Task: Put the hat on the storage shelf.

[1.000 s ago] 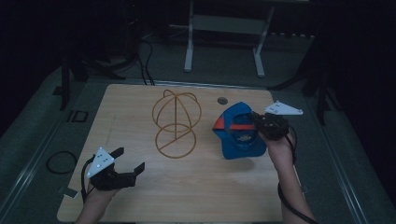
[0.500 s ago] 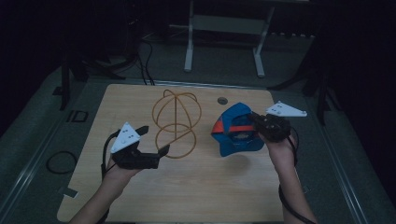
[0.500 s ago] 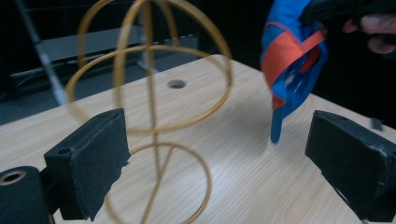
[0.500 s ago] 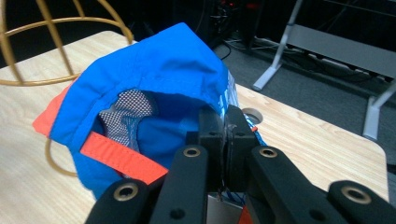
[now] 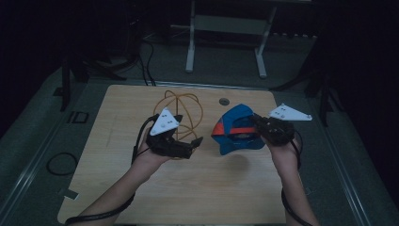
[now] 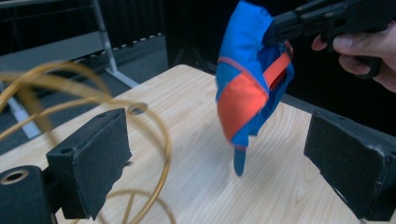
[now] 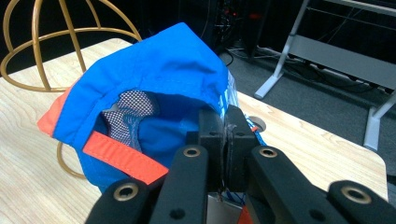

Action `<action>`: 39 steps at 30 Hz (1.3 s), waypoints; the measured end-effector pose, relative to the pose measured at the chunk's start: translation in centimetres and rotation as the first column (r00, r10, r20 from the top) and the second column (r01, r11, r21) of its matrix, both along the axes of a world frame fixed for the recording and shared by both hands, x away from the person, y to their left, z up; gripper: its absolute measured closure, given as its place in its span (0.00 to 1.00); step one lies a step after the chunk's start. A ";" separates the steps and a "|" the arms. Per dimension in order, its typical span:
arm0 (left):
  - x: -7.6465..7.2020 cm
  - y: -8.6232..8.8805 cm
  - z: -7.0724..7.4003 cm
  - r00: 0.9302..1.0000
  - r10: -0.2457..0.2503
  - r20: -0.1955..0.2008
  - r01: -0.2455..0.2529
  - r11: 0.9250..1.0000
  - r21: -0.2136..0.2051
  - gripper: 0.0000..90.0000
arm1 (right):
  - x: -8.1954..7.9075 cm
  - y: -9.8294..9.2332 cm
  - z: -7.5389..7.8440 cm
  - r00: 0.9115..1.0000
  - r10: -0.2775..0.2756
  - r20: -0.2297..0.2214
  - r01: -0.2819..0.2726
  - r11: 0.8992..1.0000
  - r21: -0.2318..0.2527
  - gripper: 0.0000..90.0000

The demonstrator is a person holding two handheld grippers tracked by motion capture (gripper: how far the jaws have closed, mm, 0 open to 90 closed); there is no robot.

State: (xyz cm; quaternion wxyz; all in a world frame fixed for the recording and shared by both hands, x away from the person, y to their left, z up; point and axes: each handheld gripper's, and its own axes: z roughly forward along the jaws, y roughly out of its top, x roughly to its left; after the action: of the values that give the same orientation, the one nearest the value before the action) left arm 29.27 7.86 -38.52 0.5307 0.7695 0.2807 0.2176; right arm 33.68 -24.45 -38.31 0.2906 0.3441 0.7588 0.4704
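Observation:
A blue cap with orange trim (image 5: 237,129) hangs above the wooden table (image 5: 211,188) at the right. My right gripper (image 5: 254,123) is shut on its rim. The right gripper view shows its jaws (image 7: 225,135) pinching the cap's edge (image 7: 159,74), with the mesh lining facing me. A gold wire stand (image 5: 181,101) rises from the middle of the table. My left gripper (image 5: 188,129) hovers just in front of that stand, open, with nothing between its jaws. In the left gripper view, its jaws (image 6: 222,161) frame the dangling cap (image 6: 243,93), and the wire stand (image 6: 159,126) curves past the left jaw.
A round hole (image 5: 224,101) sits in the tabletop behind the cap. A grey metal frame (image 5: 226,28) stands on the floor beyond the table. A cable loop (image 5: 59,162) lies on the floor at the left.
My left gripper has risen from the table's near left corner and moved right, up to the wire stand. The right gripper and cap have stayed where they were.

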 end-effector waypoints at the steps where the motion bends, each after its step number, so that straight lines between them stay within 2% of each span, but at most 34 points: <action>1: 0.3 -0.5 0.2 1.000 -0.013 -0.001 0.013 1.000 0.003 0.08 | 0.0 0.0 0.0 1.000 -0.002 0.001 0.002 1.000 -0.002 0.98; 3: 0.7 -1.6 0.4 1.000 -0.022 0.003 0.022 1.000 0.012 0.12 | 0.0 0.0 -0.1 1.000 -0.001 -0.006 0.001 1.000 -0.002 0.98; 8: 2.0 -4.3 1.0 0.998 -0.067 -0.016 0.068 0.997 0.028 0.14 | -0.1 0.0 -0.2 1.000 0.008 -0.010 -0.008 1.000 -0.003 0.98; 10: 2.5 -5.4 1.3 0.996 -0.083 -0.022 0.084 0.995 0.048 0.16 | -0.2 0.1 -0.2 1.000 0.013 -0.010 -0.013 1.000 -0.006 0.98; 15: 3.8 -8.0 1.8 0.996 -0.084 -0.025 0.087 0.989 0.116 0.19 | -0.4 0.2 -0.1 1.000 0.019 -0.003 -0.019 1.000 -0.005 0.98; 16: 3.8 -8.0 1.8 0.996 -0.084 -0.025 0.087 0.989 0.116 0.21 | -0.4 0.2 -0.1 1.000 0.019 -0.003 -0.019 1.000 -0.005 0.98; 18: 4.6 -9.2 1.7 0.997 -0.076 -0.029 0.079 0.987 0.141 0.23 | -0.5 0.4 -0.1 1.000 0.027 -0.004 -0.027 1.000 -0.005 0.98; 20: 5.2 -9.8 1.6 0.995 -0.084 -0.058 0.092 0.985 0.147 0.25 | -0.5 0.4 -0.2 0.999 0.033 -0.004 -0.033 0.999 -0.003 0.98; 21: 5.3 -10.2 1.5 0.996 -0.077 -0.054 0.084 0.984 0.157 0.28 | -0.5 0.4 -0.2 0.999 0.035 -0.004 -0.035 0.999 -0.001 0.98; 24: 6.1 -11.1 1.1 0.993 -0.073 -0.088 0.089 0.977 0.195 0.30 | -0.5 0.5 -0.1 0.999 0.039 0.001 -0.039 0.999 0.000 0.98; 29: 6.7 -12.1 0.7 0.992 -0.060 -0.111 0.085 0.967 0.239 0.45 | -0.7 0.6 0.1 0.999 0.050 0.007 -0.050 0.999 -0.001 0.98; 35: 7.3 -12.4 0.4 0.989 -0.038 -0.146 0.070 0.971 0.226 0.69 | -0.8 0.8 0.0 0.999 0.048 0.005 -0.048 0.999 -0.001 0.98; 38: 7.3 -12.5 0.3 0.990 -0.048 -0.133 0.079 0.968 0.239 0.87 | -0.9 0.9 -0.1 0.999 0.051 0.008 -0.051 0.999 -0.004 0.98; 39: 7.3 -12.6 0.3 0.989 -0.059 -0.134 0.090 0.967 0.240 0.96 | -0.9 0.9 -0.1 0.999 0.053 0.007 -0.053 0.999 0.001 0.98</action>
State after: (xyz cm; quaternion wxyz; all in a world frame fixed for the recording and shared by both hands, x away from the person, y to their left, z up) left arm 36.59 -4.74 -38.19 0.4207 0.8514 0.2551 0.1816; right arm 32.76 -23.52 -38.42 0.2805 0.3224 0.7664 0.4796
